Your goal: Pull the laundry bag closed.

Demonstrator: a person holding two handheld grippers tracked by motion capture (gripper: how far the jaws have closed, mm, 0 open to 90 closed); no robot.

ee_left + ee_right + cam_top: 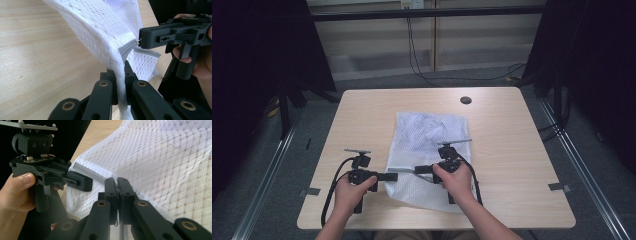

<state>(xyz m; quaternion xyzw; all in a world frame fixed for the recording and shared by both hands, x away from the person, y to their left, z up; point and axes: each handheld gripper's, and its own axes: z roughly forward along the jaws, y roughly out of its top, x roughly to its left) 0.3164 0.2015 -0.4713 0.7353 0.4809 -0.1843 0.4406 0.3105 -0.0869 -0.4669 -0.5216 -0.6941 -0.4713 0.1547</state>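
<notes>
Bag: white mesh laundry bag (427, 150), table (512, 150) centre, zipper (87, 172) edge at 6 o'clock
Left gripper (393, 176): clamped on bag edge
Right gripper (418, 170): clamped at zipper pull
Progress: both grips set; likely zipper travel still ahead

A mesh bag (427, 150) lies mid-table (512, 150), left tongs (393, 176) and right tongs (418, 170) at its near-left edge.

Both grippers, left gripper (391, 176) and right gripper (418, 170), are matte black with brass rivets, grey top plates at 12 o'clock, black cables trailing toward 6 o'clock; forearms bare
</notes>
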